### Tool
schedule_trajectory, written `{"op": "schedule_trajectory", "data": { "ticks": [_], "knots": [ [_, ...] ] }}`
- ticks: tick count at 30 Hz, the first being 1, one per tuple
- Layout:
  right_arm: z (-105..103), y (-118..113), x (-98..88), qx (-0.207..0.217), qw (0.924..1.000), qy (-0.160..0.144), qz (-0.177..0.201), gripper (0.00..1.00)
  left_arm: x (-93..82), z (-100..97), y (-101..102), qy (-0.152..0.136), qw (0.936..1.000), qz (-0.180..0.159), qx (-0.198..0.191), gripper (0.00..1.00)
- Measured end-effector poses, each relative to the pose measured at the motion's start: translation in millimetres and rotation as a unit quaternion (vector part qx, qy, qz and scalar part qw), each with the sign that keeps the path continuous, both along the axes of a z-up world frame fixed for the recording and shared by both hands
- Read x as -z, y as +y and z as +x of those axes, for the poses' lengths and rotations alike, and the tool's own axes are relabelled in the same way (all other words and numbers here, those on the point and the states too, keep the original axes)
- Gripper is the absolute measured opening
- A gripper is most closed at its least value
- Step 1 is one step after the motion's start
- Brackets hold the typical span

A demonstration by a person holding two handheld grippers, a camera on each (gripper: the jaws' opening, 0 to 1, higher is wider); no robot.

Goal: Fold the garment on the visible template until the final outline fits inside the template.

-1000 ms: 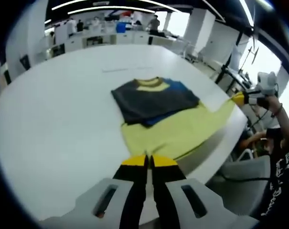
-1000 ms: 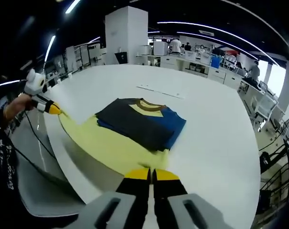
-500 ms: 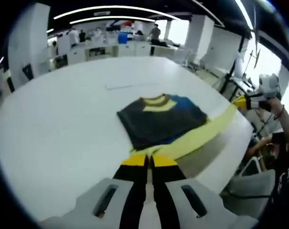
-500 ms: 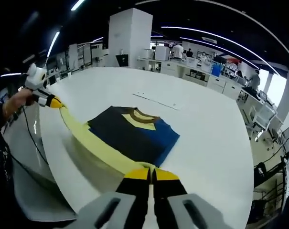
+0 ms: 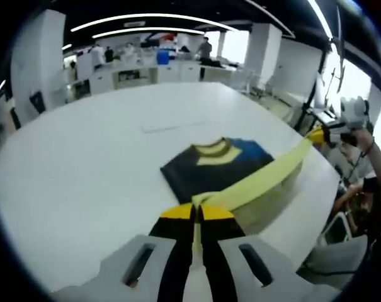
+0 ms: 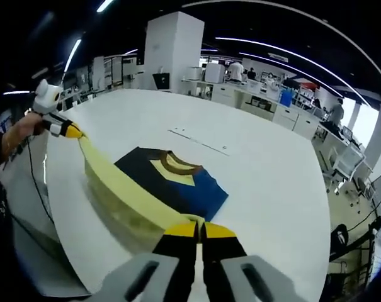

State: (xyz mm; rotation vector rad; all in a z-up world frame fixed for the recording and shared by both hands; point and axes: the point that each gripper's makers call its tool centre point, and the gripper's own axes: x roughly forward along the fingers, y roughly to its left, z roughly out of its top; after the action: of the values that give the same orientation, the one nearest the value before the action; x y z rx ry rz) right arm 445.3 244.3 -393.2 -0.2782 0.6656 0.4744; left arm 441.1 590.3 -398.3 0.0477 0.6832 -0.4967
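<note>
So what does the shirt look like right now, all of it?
The shirt is soft cloth, with a dark and blue top part and a yellow collar lying flat on the white table. Its yellow bottom part is lifted and stretched into a band between the left gripper and the right gripper, both shut on its hem corners.

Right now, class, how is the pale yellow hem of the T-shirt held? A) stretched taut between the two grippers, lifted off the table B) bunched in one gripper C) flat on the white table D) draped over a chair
A: the pale yellow hem spans from the right gripper to the left gripper, raised above the white table.
</note>
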Motion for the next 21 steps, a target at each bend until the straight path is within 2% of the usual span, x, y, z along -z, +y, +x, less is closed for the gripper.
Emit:
{"op": "schedule_trajectory", "data": {
  "ticks": [5, 7, 11, 18, 21],
  "knots": [
    [17.0, 0.4, -1.9, -0.006, 0.9999, -0.006, -0.007, 0.0, -2.3, 15.2, 0.6, -0.009, 0.9999, -0.006, -0.007, 0.0],
    [21.7, -0.4, -2.6, -0.004, 0.9999, -0.008, -0.008, 0.0, -6.5, 25.2, 0.3, -0.024, 0.9995, -0.014, -0.011, 0.0],
    [32.0, 1.1, -4.1, -0.004, 0.9999, -0.013, -0.007, 0.0, -7.8, 36.5, -1.2, -0.029, 0.9995, -0.005, -0.013, 0.0],
    [53.5, 0.3, -6.6, 0.005, 0.9996, -0.022, 0.015, 0.0, -10.2, 61.1, 2.7, -0.04, 0.9986, -0.019, -0.029, 0.0],
    [72.1, -4.4, -5.2, 0.006, 0.9995, -0.025, 0.02, 0.0, -10.6, 66.3, -1.7, -0.046, 0.9979, -0.024, -0.039, 0.0]
  ]
}}
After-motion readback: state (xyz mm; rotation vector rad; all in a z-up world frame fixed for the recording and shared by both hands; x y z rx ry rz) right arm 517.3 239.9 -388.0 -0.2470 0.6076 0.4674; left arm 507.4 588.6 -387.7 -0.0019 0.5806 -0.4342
